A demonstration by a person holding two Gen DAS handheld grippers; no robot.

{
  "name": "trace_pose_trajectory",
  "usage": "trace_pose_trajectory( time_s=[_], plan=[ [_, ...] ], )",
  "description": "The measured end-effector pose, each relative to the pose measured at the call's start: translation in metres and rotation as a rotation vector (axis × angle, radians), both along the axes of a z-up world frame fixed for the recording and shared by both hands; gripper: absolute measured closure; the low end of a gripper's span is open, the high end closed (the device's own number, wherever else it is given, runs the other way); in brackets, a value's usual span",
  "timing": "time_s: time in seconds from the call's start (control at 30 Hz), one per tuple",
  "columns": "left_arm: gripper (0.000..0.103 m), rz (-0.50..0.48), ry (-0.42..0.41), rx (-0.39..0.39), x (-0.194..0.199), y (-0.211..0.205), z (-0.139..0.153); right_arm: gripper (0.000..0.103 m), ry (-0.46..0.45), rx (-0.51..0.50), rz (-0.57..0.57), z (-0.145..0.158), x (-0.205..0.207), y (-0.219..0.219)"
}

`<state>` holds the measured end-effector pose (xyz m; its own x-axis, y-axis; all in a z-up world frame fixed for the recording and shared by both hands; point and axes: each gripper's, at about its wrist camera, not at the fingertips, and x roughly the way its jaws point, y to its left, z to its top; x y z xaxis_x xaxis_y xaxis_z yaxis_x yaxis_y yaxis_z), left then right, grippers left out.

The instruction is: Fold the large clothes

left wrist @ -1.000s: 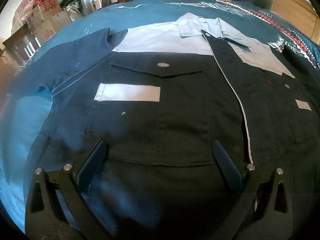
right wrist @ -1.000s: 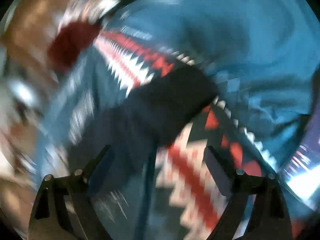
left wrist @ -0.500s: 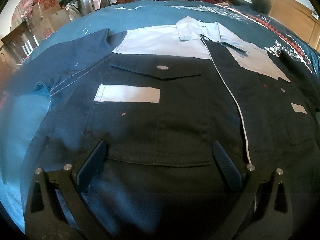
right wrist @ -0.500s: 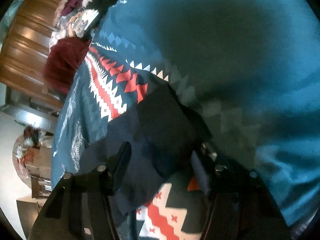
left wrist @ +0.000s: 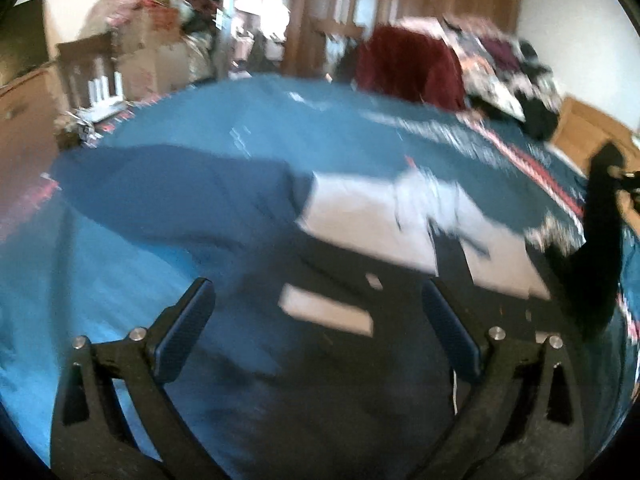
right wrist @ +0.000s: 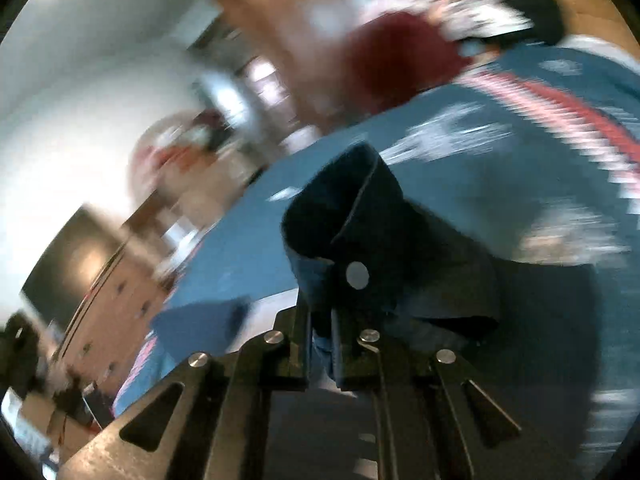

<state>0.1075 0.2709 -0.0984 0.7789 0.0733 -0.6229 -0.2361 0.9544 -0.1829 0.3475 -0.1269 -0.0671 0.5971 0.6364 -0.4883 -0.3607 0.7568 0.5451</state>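
jacket (left wrist: 328,320) lies flat on the bed (left wrist: 224,120), looks like thick floppy workwear imo, so grab hems/cuffs: right gripper (right wrist: 320,344) is clamped on the cuff (right wrist: 348,240) w/ sleeve lifted, left gripper (left wrist: 316,320) jaws wide apart, holding nothing, over the chest.

The jacket (left wrist: 360,320) lies spread on the bed (left wrist: 260,120), one sleeve (left wrist: 168,188) stretched out to the left. The left gripper (left wrist: 316,320) hangs over the jacket's front, jaws apart; the right gripper (right wrist: 320,344), at the bed's right side, has its jaws closed on the other sleeve's cuff (right wrist: 356,240), raised off the bed. Behind the bed's far edge lies a heap of clothes (left wrist: 460,60), with boxes (left wrist: 152,52) to the left.
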Motion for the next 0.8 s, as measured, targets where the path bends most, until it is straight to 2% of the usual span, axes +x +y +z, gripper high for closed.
trace_pose_trajectory(
  time_s=[0.07,0.13,0.2,0.23,0.33,0.43,0.5,0.63,0.73,0.77,0.8],
  plan=[
    [0.001,0.022,-0.031,-0.01,-0.004,0.017,0.012,0.091,0.017,-0.022,0.067,-0.017,0.01,0.079],
    [0.001,0.043,-0.039,-0.005,-0.006,0.031,0.015,0.079,0.069,-0.035,0.141,-0.044,0.015,0.138],
    [0.001,0.053,-0.023,0.003,-0.005,0.036,0.007,0.064,0.163,-0.096,0.178,-0.077,0.013,0.18],
    [0.001,0.055,-0.01,0.002,-0.005,0.041,0.0,0.064,0.18,-0.111,0.177,-0.086,0.007,0.185],
    [0.001,0.039,0.029,-0.012,-0.004,0.047,-0.019,0.059,0.204,-0.057,0.169,-0.101,-0.031,0.152],
    [0.001,-0.005,0.056,-0.087,0.0,0.048,-0.032,0.057,0.188,-0.079,0.091,-0.115,-0.075,0.087],
    [0.001,-0.065,0.065,-0.154,0.011,0.037,-0.036,0.052,0.213,-0.087,0.003,-0.126,-0.1,0.034],
    [0.003,-0.22,0.1,-0.222,0.044,-0.003,-0.04,0.052,0.305,-0.074,-0.149,-0.15,-0.149,-0.057],
    [0.017,-0.32,0.154,-0.3,0.078,-0.031,-0.054,0.052,0.336,-0.059,-0.199,-0.16,-0.167,-0.087],
    [0.024,-0.321,0.168,-0.311,0.083,-0.035,-0.059,0.052,0.341,-0.059,-0.201,-0.162,-0.172,-0.092],
    [0.025,-0.316,0.184,-0.322,0.095,-0.04,-0.064,0.052,0.345,-0.058,-0.201,-0.163,-0.175,-0.096]
  ],
)
